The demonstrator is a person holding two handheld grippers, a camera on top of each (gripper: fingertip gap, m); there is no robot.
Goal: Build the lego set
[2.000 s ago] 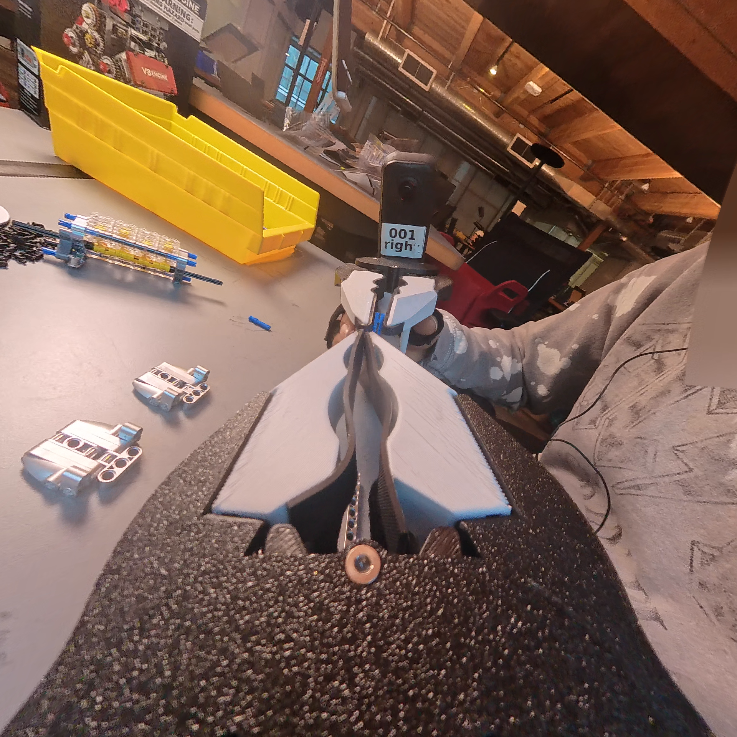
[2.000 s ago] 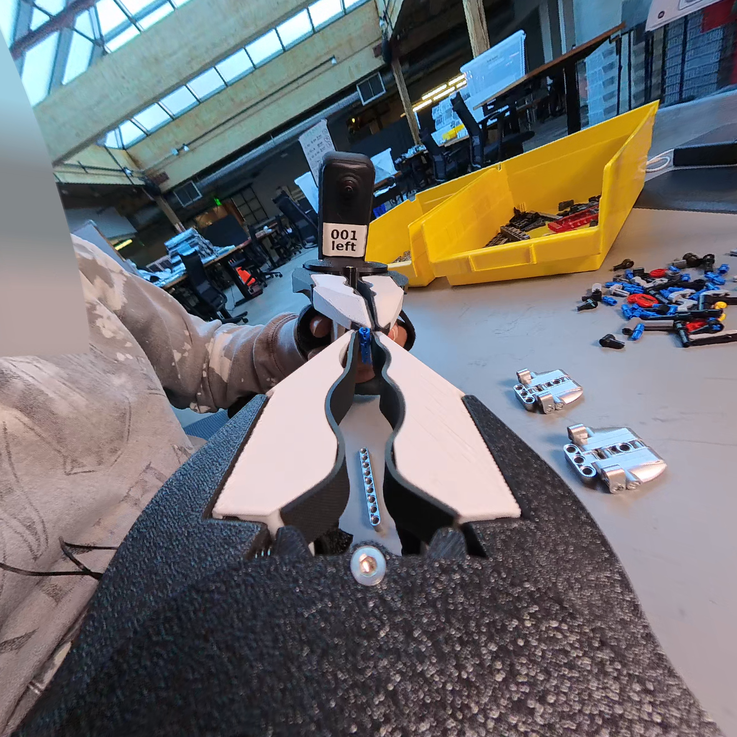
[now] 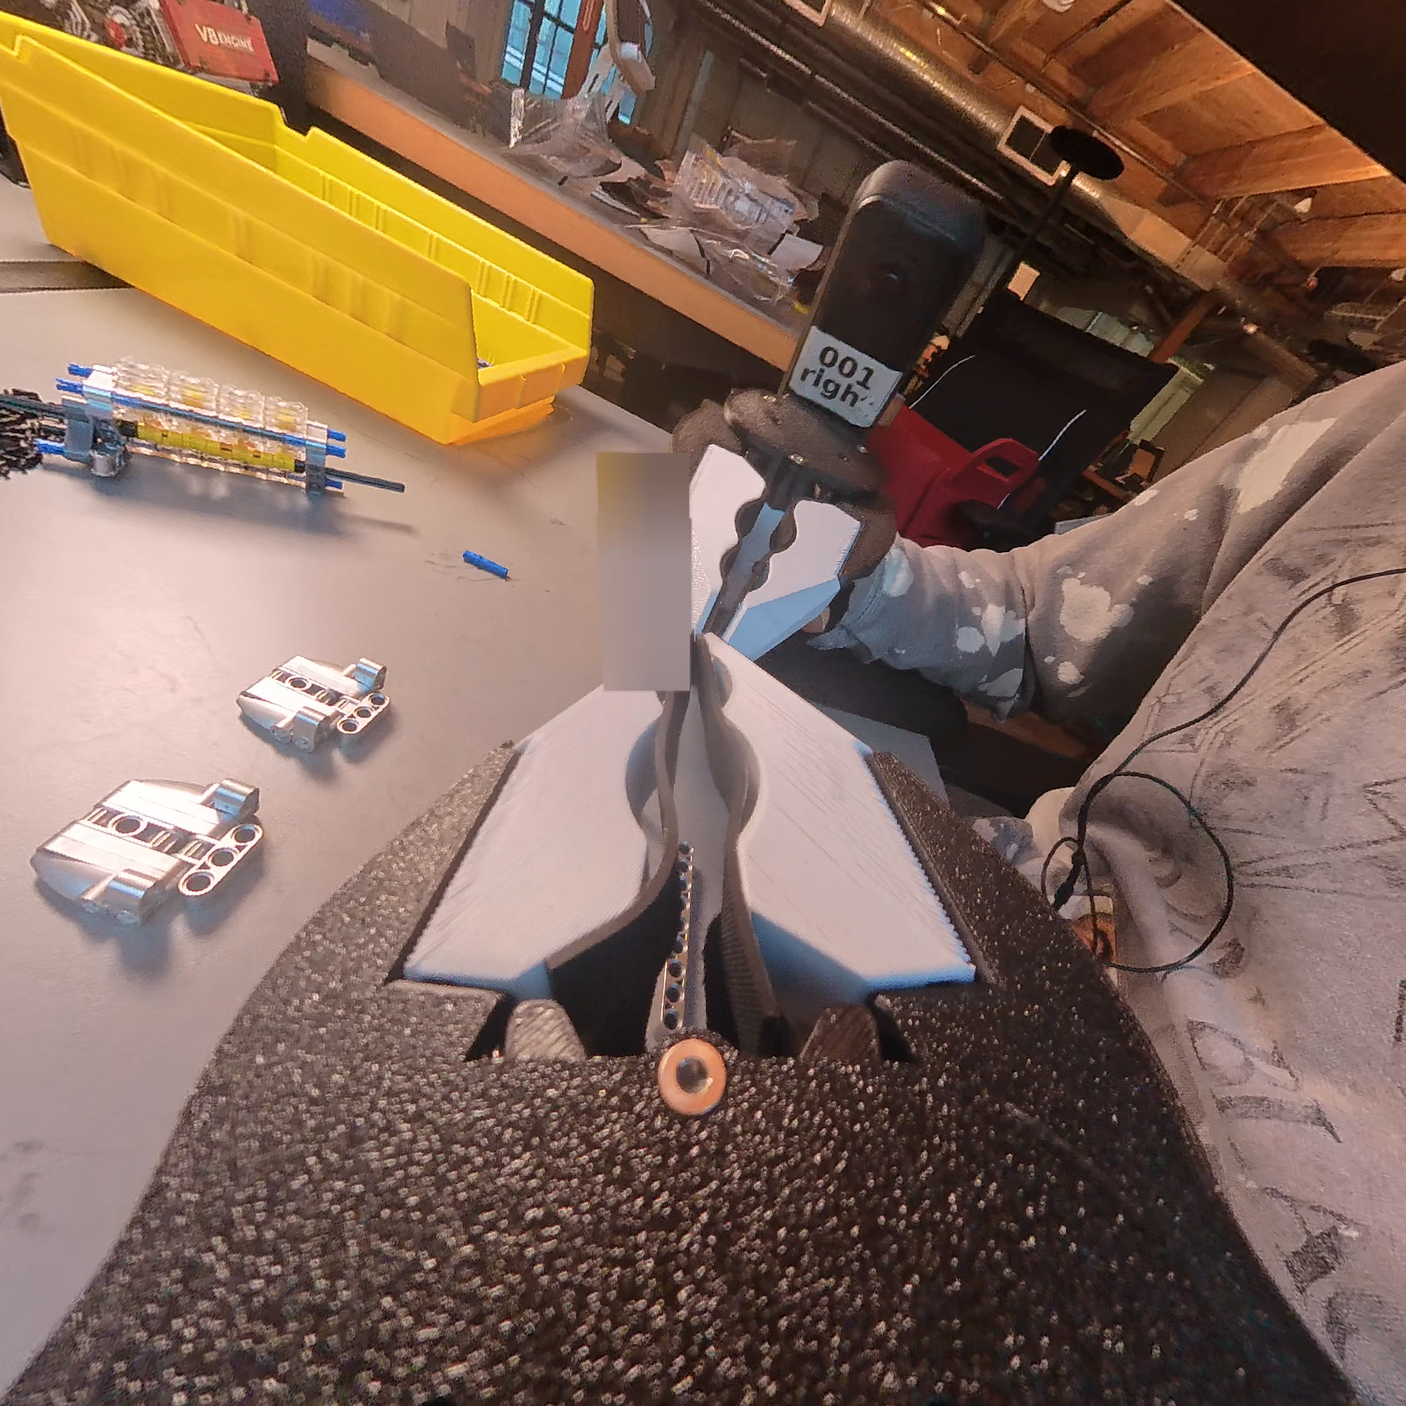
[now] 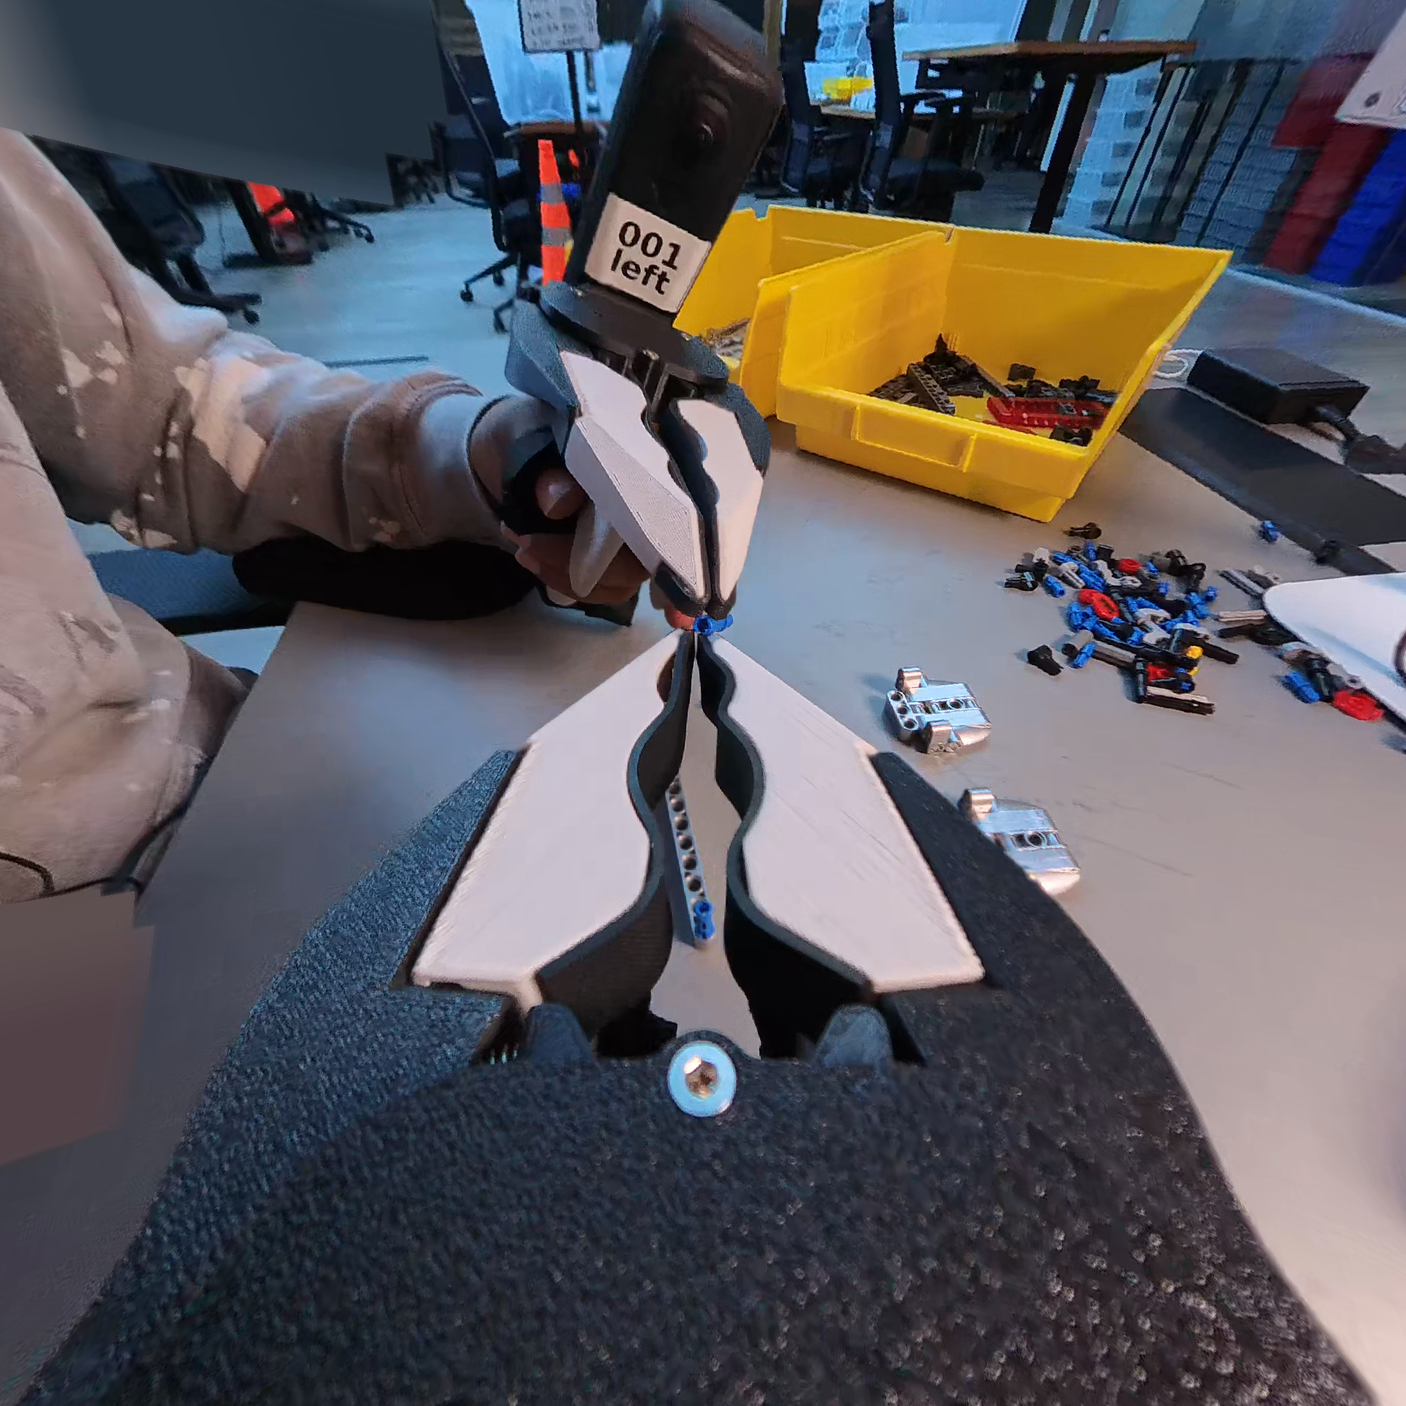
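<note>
Blue pin [image 4: 712, 624], tiny and ribbed, sits pinched at the very tip of the left hand-held gripper [image 4: 704, 609], whose white fingers are clamped together on it, just above the grey desk [image 4: 875, 578]. Right below it the right hand-held gripper [image 4: 696, 647] meets it tip to tip, fingers closed; whether they grip anything I cannot tell. On the desk beneath the right one lies a long grey beam [image 4: 687, 867] with a row of round holes and a blue pin seated in its near end. Over to the bins: the yellow bin [image 4: 943, 449], smooth moulded plastic with slanted walls, holds a jumble of black and red parts. Beside it on the desk, a loose pile of small parts [image 4: 1134, 616] in blue, black, grey and red. Two silver panel pieces [image 4: 937, 710], shiny and curved with holed lugs, lie apart nearby. From the left wrist view, a clear-and-blue block assembly [image 3: 201, 426] rests near a long yellow bin [image 3: 304, 251].
</note>
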